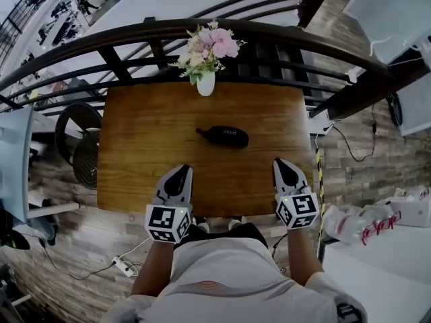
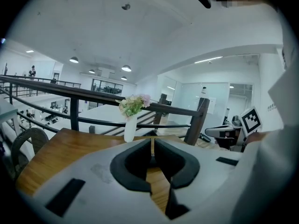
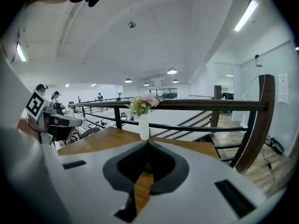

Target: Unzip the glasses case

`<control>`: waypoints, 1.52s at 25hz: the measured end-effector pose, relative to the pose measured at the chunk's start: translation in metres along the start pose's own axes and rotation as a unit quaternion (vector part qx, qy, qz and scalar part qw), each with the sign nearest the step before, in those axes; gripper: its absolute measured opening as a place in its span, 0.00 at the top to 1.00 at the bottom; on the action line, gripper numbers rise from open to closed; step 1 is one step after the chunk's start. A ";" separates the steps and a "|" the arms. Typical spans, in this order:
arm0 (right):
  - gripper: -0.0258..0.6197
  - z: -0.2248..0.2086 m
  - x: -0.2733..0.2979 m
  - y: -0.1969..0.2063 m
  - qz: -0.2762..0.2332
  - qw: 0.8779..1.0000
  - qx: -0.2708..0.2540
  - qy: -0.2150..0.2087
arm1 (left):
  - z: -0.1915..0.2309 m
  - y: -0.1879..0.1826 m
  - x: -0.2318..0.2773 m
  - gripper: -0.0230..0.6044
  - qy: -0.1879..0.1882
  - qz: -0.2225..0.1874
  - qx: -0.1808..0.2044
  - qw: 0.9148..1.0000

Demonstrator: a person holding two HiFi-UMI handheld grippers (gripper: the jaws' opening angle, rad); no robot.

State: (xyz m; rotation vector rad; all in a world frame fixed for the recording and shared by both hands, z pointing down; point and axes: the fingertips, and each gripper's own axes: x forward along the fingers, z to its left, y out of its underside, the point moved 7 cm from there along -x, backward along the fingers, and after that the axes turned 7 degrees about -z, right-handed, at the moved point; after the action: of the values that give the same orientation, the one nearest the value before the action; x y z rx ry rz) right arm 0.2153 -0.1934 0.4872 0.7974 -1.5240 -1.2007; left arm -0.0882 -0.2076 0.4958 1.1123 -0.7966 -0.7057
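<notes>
Unzipping is not begun — the case (image 1: pixel 225 136) lies shut mid surface (image 1: pixel 138 130); my left tool (image 1: pixel 180 170) and right tool (image 1: pixel 283 163), both closed and empty, hover at its near edge.

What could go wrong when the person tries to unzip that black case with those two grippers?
The glasses case lies loose on the wooden table, so a tug on the zip could just drag it unless one gripper pins it. The left gripper and right gripper are both shut and empty; they must open first. A long reach could tip the flower vase behind the case.
</notes>
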 end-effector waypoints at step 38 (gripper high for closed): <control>0.41 -0.004 0.219 0.151 0.256 0.922 -0.156 -0.245 | 0.009 0.032 -0.001 0.91 -0.141 0.059 -0.038 0.987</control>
State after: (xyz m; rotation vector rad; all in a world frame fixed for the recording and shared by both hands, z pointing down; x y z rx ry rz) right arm 0.1683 -0.3497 0.6970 -0.1385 -1.7289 -1.2407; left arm -0.0935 -0.2016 0.5285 0.8986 -1.0591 -0.7974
